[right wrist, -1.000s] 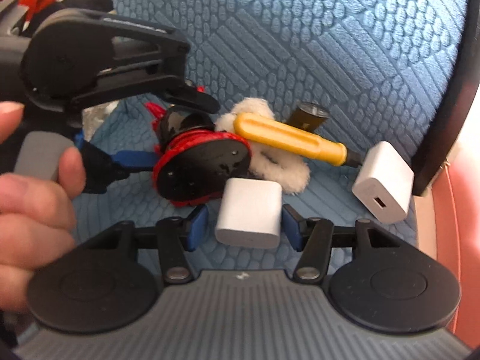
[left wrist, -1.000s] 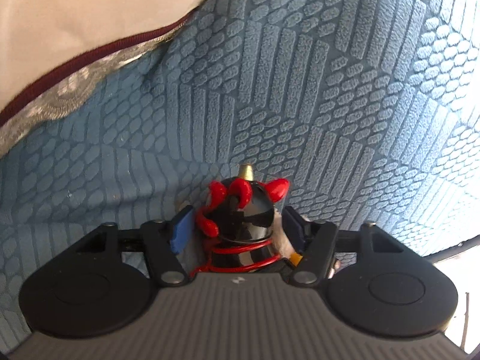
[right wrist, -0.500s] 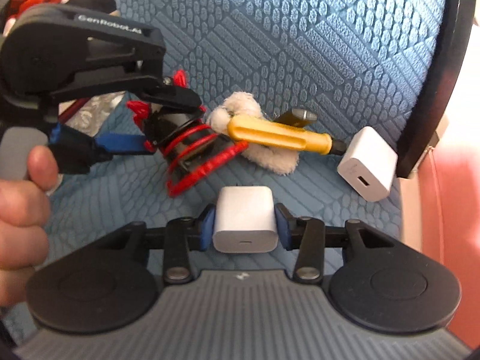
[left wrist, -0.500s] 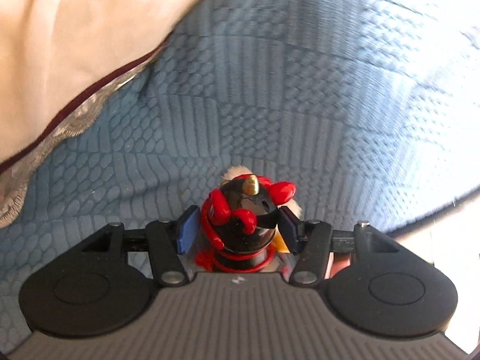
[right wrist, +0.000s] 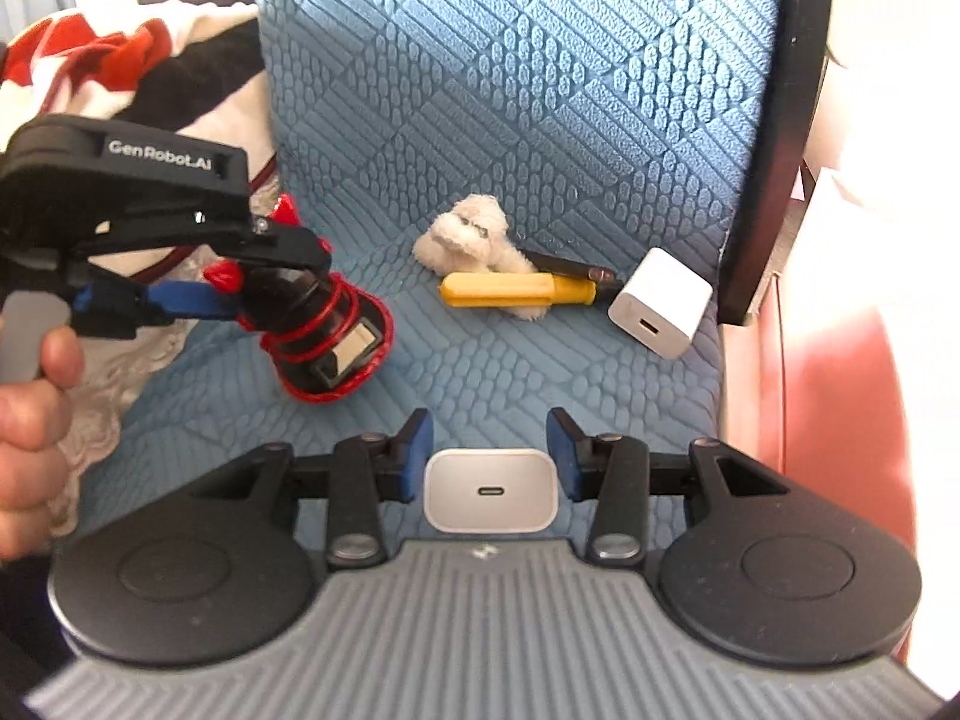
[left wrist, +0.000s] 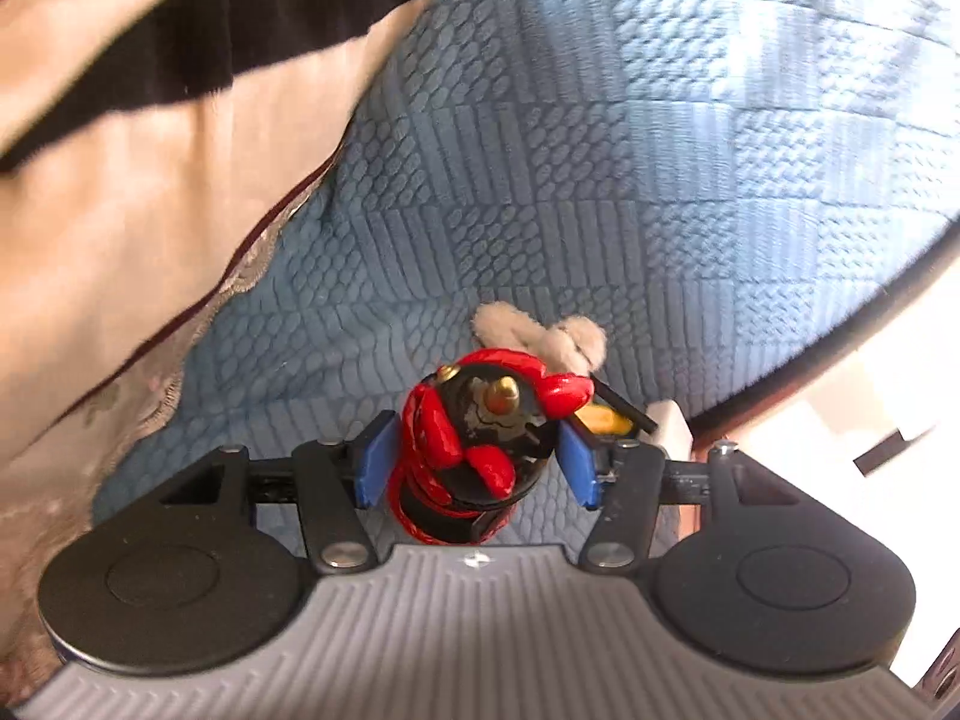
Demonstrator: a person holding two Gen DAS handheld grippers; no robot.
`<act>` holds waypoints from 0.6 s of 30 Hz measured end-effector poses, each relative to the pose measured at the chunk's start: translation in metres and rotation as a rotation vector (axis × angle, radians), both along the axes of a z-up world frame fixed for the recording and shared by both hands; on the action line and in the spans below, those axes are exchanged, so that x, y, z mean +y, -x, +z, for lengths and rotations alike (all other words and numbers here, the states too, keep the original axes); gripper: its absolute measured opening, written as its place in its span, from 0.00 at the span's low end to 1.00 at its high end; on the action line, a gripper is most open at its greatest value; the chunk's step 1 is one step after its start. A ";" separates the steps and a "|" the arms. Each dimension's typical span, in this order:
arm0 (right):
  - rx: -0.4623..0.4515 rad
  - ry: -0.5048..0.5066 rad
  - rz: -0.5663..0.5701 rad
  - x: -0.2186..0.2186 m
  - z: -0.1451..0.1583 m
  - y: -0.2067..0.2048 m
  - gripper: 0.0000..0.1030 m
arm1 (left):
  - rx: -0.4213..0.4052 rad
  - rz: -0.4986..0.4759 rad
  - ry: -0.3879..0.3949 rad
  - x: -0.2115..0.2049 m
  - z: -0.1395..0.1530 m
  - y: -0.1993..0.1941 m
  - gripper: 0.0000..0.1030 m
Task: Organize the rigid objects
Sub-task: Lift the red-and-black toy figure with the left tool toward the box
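Observation:
My left gripper (left wrist: 477, 462) is shut on a black and red figurine (left wrist: 480, 450) and holds it tilted above the blue cushion; it also shows in the right wrist view (right wrist: 312, 315). My right gripper (right wrist: 489, 447) is shut on a white charger (right wrist: 491, 491), held between the blue pads near the seat's front. On the cushion lie a yellow-handled screwdriver (right wrist: 510, 290), a second white charger (right wrist: 660, 303), a dark pen-like object (right wrist: 570, 267) and a small fluffy white toy (right wrist: 474, 234).
The blue textured chair seat (right wrist: 540, 372) has a dark frame edge (right wrist: 774, 150) on the right. Cream, black and red cloth (right wrist: 120, 72) lies at the left; it fills the upper left of the left wrist view (left wrist: 150, 150).
The left gripper has lifted the figurine off the seat and drawn it left. The right gripper has pulled back toward the seat's front with the white charger in its grip.

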State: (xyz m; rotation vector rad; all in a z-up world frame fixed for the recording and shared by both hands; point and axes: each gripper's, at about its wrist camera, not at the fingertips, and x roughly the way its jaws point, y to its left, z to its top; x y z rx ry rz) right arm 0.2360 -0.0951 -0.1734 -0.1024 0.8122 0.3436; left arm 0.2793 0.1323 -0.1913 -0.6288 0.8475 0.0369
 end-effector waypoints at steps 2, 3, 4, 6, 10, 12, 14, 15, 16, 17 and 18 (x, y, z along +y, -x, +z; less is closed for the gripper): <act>-0.006 -0.008 0.001 -0.004 0.006 0.003 0.43 | -0.010 -0.014 -0.007 0.000 0.009 0.007 0.61; -0.008 -0.018 0.000 -0.006 0.010 0.005 0.43 | -0.017 -0.020 -0.012 -0.001 0.014 0.011 0.61; -0.012 -0.029 -0.003 -0.008 0.015 0.009 0.43 | -0.022 -0.023 -0.017 -0.002 0.018 0.013 0.61; -0.021 -0.050 -0.008 -0.012 0.024 0.014 0.43 | -0.036 -0.032 -0.026 -0.004 0.025 0.020 0.61; -0.046 -0.075 -0.003 -0.018 0.042 0.026 0.43 | -0.073 -0.052 -0.064 -0.011 0.040 0.037 0.61; -0.055 -0.088 -0.004 -0.023 0.050 0.033 0.43 | -0.096 -0.063 -0.096 -0.017 0.049 0.050 0.61; -0.059 -0.096 -0.003 -0.026 0.057 0.041 0.43 | -0.116 -0.080 -0.128 -0.025 0.055 0.060 0.61; -0.060 -0.099 -0.005 -0.028 0.059 0.046 0.43 | -0.123 -0.087 -0.137 -0.027 0.058 0.066 0.61; -0.063 -0.101 -0.005 -0.030 0.061 0.049 0.43 | -0.128 -0.094 -0.141 -0.028 0.060 0.071 0.61; -0.065 -0.101 -0.007 -0.032 0.063 0.053 0.43 | -0.131 -0.100 -0.147 -0.030 0.062 0.074 0.61; -0.066 -0.099 -0.011 -0.034 0.065 0.058 0.43 | -0.134 -0.104 -0.155 -0.033 0.063 0.078 0.61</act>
